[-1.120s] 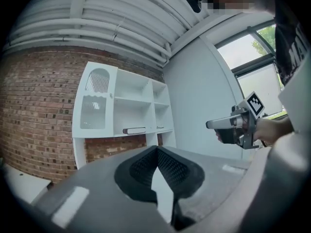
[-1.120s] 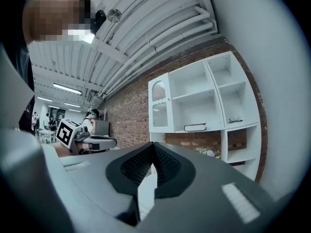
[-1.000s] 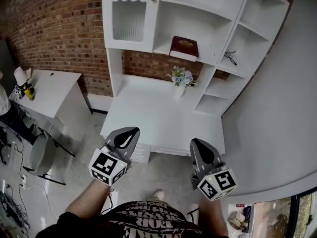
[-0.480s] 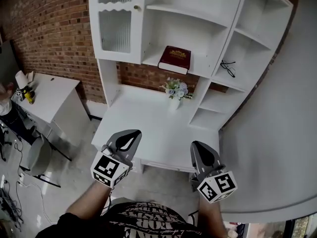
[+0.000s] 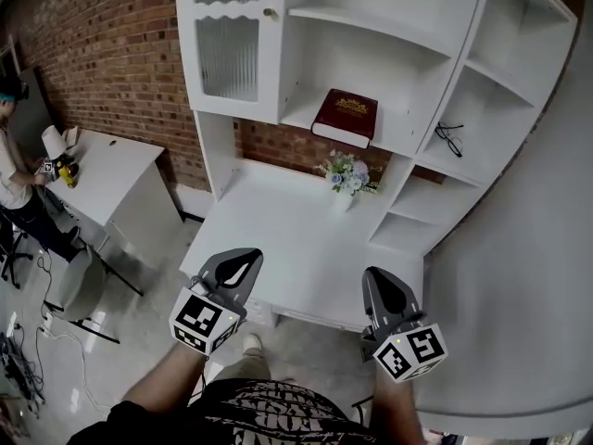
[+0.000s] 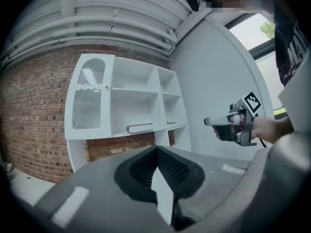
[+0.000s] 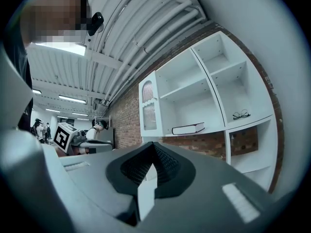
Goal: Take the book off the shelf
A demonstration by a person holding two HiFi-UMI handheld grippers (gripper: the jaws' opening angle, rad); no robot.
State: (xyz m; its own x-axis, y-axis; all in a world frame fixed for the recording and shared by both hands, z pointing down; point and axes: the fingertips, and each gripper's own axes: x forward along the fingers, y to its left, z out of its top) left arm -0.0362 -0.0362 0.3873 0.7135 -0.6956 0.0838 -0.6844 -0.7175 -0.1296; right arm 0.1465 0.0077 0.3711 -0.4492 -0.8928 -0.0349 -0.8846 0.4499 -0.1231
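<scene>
A dark red book (image 5: pixel 346 116) lies flat on the middle shelf of the white shelf unit (image 5: pixel 398 44), above the desk. It also shows as a pale-edged slab in the left gripper view (image 6: pixel 139 128) and the right gripper view (image 7: pixel 188 128). My left gripper (image 5: pixel 235 267) and right gripper (image 5: pixel 381 284) hang side by side low in front of the desk edge, far short of the book. Both are shut with nothing between the jaws. From the left gripper view the right gripper (image 6: pixel 228 123) appears off to the side.
A small vase of flowers (image 5: pixel 345 176) stands on the white desk (image 5: pixel 287 239) under the book's shelf. Glasses (image 5: pixel 449 138) lie on a right-hand shelf. A ribbed glass cabinet door (image 5: pixel 227 49) is at upper left. A white side table (image 5: pixel 111 170), a chair (image 5: pixel 79 286) and a person (image 5: pixel 14 156) are at left.
The view has shifted, and the shelf unit and book now sit slightly further right. A person has come into view at the left. Both grippers stay shut, held low.
</scene>
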